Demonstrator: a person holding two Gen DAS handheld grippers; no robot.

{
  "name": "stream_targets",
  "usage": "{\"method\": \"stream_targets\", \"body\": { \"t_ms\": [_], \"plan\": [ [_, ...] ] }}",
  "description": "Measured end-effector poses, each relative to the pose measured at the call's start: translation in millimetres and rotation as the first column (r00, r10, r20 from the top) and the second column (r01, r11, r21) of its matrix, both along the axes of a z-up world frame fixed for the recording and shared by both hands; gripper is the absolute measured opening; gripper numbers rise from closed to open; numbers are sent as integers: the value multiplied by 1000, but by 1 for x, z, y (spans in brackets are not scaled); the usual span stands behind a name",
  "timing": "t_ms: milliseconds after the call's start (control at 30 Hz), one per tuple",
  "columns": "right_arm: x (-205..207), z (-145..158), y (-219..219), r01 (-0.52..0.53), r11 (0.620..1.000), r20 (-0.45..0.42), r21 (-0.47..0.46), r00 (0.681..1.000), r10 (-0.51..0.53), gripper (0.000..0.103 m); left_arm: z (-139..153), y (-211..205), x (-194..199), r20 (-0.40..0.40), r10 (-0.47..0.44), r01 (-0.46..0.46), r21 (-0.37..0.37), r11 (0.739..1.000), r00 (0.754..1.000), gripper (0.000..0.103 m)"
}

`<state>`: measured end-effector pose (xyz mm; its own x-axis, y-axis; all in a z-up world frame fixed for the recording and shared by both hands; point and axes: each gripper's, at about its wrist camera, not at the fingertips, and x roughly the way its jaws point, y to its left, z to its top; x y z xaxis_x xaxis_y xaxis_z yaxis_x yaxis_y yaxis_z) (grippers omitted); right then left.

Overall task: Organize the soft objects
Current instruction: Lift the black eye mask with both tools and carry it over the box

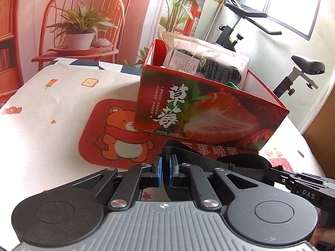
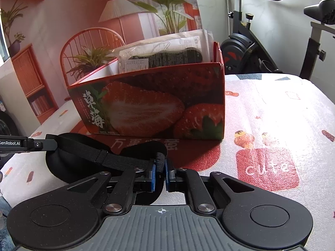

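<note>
A black sleep mask (image 2: 69, 156) with an elastic strap (image 2: 117, 156) hangs between both grippers in front of a red strawberry box (image 1: 209, 113). My left gripper (image 1: 165, 167) is shut on the strap (image 1: 188, 154) at one end. My right gripper (image 2: 160, 167) is shut on the strap's other end. The mask pad (image 1: 245, 161) shows right of the left gripper. The box (image 2: 150, 102) holds packaged soft items in clear bags (image 2: 163, 52). The other gripper's fingers (image 1: 293, 177) show at the right edge of the left wrist view, and its fingers (image 2: 31, 144) at the left of the right wrist view.
The box stands on a red bear mat (image 1: 117, 133) on a white patterned tablecloth (image 2: 272, 108). An exercise bike (image 1: 293, 71) stands behind the table. A printed backdrop with a chair and plants (image 1: 81, 27) is at the back.
</note>
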<state>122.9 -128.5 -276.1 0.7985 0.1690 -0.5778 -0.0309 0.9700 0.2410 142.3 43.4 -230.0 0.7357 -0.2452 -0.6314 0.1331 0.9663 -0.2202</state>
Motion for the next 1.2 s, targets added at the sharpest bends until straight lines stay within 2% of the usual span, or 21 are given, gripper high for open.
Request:
{"method": "stream_targets", "body": {
  "t_ms": [300,467,567,733,967,1067,1200],
  "plan": [
    [-1,2,-1,2,1000,4,12,1000,-2,8,-2,1,2,-5,0,0,-10,1000,1000,8],
    [-2,16,-4,5,1000,53,7,999,-5,8,4,3,0,26,1,-1,-19,1000,1000,8],
    [-2,32,-4,-7,1000,104,-16,995,9,8,18,3,-1,83,-7,8,-17,1000,997,8],
    [9,73,-12,-24,1000,202,-16,979,27,8,58,7,3,203,-11,19,-39,999,979,8],
    [54,125,-26,-16,1000,288,-23,957,22,7,104,-14,37,308,-39,47,-19,999,951,7],
    [79,132,-29,-9,999,288,-54,957,24,7,110,-26,61,298,-56,60,-2,998,953,7],
    [111,123,-30,-27,996,228,-81,973,45,7,103,-37,92,240,-81,75,31,997,968,7]
  ]
}}
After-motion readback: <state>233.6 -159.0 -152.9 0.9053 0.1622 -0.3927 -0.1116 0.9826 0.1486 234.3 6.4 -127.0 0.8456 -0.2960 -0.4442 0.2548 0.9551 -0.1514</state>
